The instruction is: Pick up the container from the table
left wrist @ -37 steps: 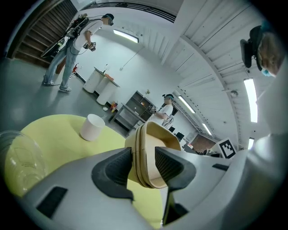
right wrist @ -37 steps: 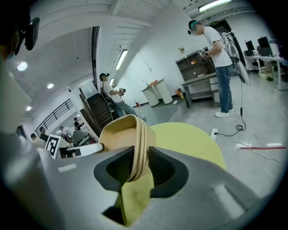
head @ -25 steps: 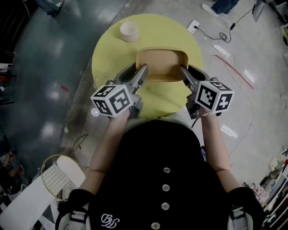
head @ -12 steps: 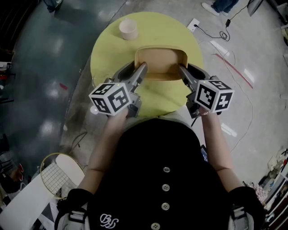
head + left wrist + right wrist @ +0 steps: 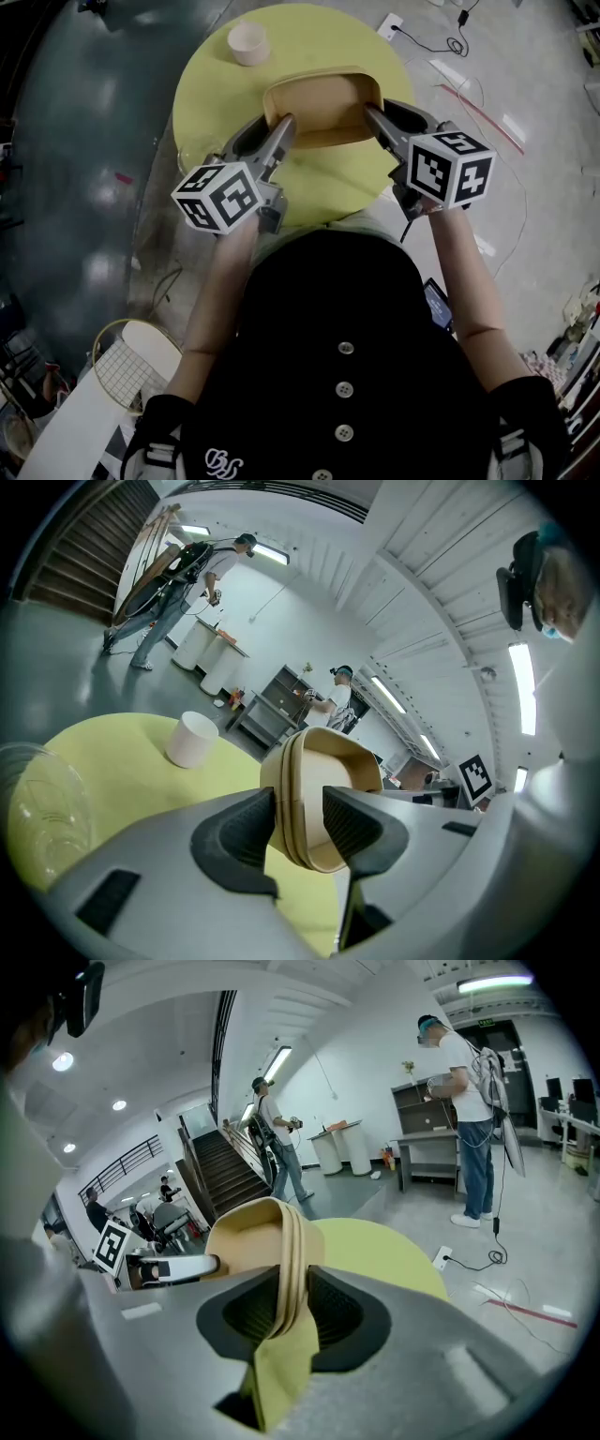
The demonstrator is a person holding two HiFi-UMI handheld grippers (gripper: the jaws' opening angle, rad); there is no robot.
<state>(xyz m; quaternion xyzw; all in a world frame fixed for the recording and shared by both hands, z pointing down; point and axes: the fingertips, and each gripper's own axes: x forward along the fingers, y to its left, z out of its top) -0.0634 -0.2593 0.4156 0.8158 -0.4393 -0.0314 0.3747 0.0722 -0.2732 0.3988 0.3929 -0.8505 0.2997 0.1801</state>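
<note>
The tan container [image 5: 323,103] is over the middle of the yellow table [image 5: 319,192]. Your left gripper [image 5: 281,131] clamps its left rim and your right gripper [image 5: 372,117] clamps its right rim. A white cup [image 5: 247,42] stands at the far left.

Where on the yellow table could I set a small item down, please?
Bare table lies between the container and the person's torso, and along the far rim right of the white cup. The middle is crowded: the left gripper and right gripper clamp the container's two side walls.
</note>
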